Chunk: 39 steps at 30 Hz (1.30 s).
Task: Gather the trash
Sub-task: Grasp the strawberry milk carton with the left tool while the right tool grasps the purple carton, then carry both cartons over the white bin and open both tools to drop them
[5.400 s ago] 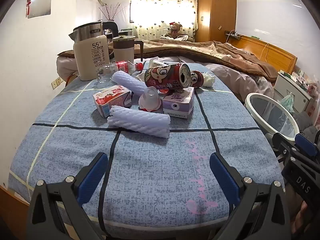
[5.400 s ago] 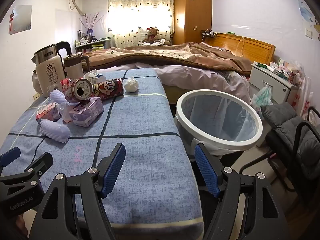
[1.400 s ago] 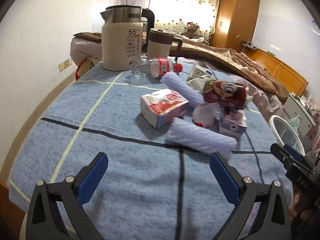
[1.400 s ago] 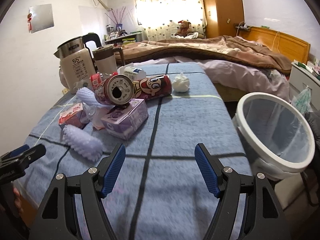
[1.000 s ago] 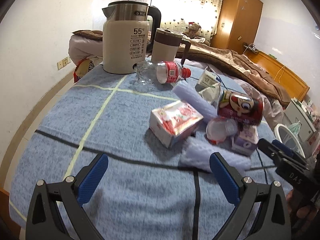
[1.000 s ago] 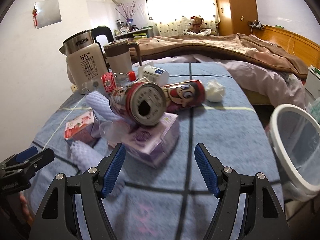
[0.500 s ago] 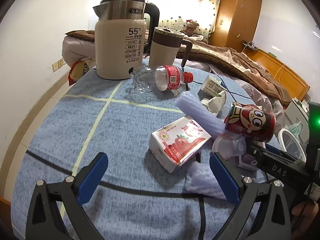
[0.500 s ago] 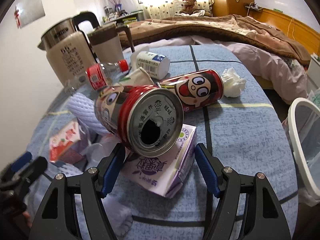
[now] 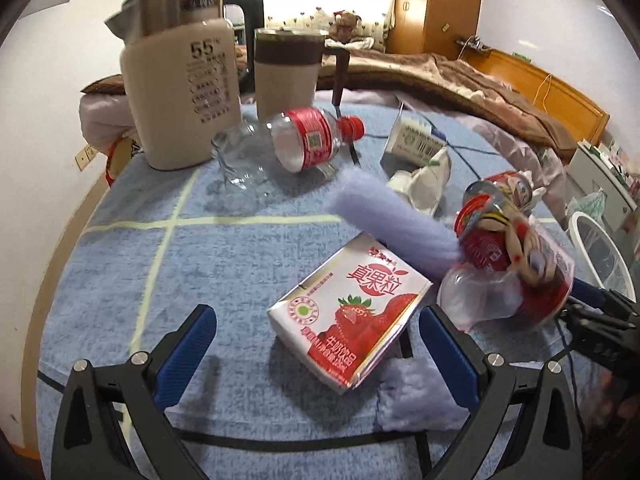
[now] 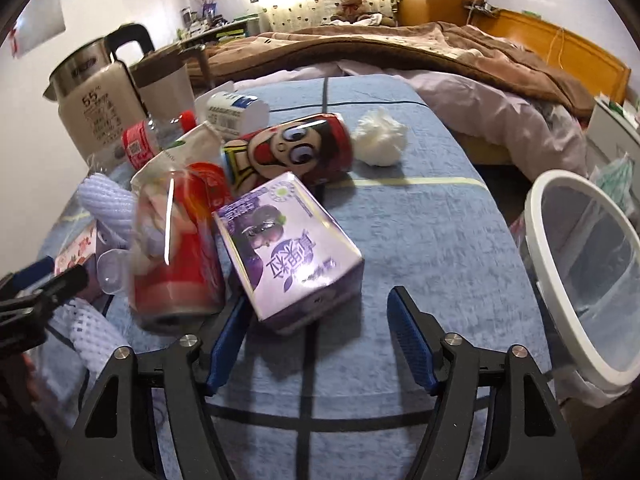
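Trash lies piled on a blue blanket (image 9: 160,248). A strawberry milk carton (image 9: 352,312) lies just ahead of my open left gripper (image 9: 316,320), between its blue fingertips, untouched. In the right wrist view a purple drink carton (image 10: 288,248) sits with its near end between the fingertips of my right gripper (image 10: 316,316). Those jaws are closing, and the pads stand clear of the carton. A blurred red can (image 10: 176,248) tilts beside the left finger. A second red can (image 10: 296,152) and a tissue ball (image 10: 380,140) lie behind.
A kettle (image 9: 180,92) and a mug (image 9: 288,68) stand at the back left, with a plastic bottle (image 9: 308,140) lying before them. Purple foam sleeves (image 9: 392,228) and a clear cup (image 9: 480,300) lie in the pile. A white bin (image 10: 580,272) stands off the right edge.
Both grippers have come closer to the pile and lower. The red can that lay on top of the purple carton has tipped off to its left. The right jaws have narrowed a little.
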Tool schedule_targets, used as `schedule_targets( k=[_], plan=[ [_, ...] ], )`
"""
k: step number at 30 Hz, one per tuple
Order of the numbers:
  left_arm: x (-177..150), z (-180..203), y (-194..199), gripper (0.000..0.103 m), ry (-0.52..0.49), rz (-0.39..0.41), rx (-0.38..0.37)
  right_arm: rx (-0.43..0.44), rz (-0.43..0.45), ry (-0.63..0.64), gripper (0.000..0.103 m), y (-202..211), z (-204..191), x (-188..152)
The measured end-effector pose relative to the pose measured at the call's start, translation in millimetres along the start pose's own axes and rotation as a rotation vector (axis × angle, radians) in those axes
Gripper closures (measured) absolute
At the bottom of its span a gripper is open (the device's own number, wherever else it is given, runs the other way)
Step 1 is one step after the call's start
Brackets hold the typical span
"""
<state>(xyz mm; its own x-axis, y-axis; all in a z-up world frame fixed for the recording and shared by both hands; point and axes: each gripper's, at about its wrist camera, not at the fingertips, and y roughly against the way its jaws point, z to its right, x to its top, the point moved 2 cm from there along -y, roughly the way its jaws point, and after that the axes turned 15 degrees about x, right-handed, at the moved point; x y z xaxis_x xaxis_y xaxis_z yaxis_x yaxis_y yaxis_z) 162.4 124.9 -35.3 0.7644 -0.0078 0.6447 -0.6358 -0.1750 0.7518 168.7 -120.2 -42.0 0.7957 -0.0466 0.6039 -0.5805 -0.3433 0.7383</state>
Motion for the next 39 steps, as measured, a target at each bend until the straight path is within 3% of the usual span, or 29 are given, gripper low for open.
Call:
schedule_targets(
  k=[5,11,17,22,30,39],
  plan=[
    [3.7,6.8,-1.0,0.003,-0.044,0.018,-0.016,0.017,0.018,0.012,0.038,8.4,6.7,0.6],
    [5.5,15.3,-13.1,0.01,-0.083,-0.017,-0.066,0.054,0.011,0.033,0.038,4.1,7.4,6.6],
    [6.3,21.1,-10.7,0.023,-0.104,-0.012,-0.092,0.075,0.008,0.125,0.038,-1.9,0.2,15.2],
    [4.5,25.7,-5.9,0.035,-0.117,-0.018,-0.123,0.095,0.017,0.127,0.038,-1.9,-0.3,17.5],
    [3.8,23.0,-2.3,0.045,-0.052,-0.032,-0.141,0.14,0.056,0.095,0.045,3.5,3.9,15.0],
    [1.5,20.9,17.8,0.048,0.001,0.003,-0.118,0.113,0.132,0.104,0.046,23.8,0.1,11.9]
  ],
)
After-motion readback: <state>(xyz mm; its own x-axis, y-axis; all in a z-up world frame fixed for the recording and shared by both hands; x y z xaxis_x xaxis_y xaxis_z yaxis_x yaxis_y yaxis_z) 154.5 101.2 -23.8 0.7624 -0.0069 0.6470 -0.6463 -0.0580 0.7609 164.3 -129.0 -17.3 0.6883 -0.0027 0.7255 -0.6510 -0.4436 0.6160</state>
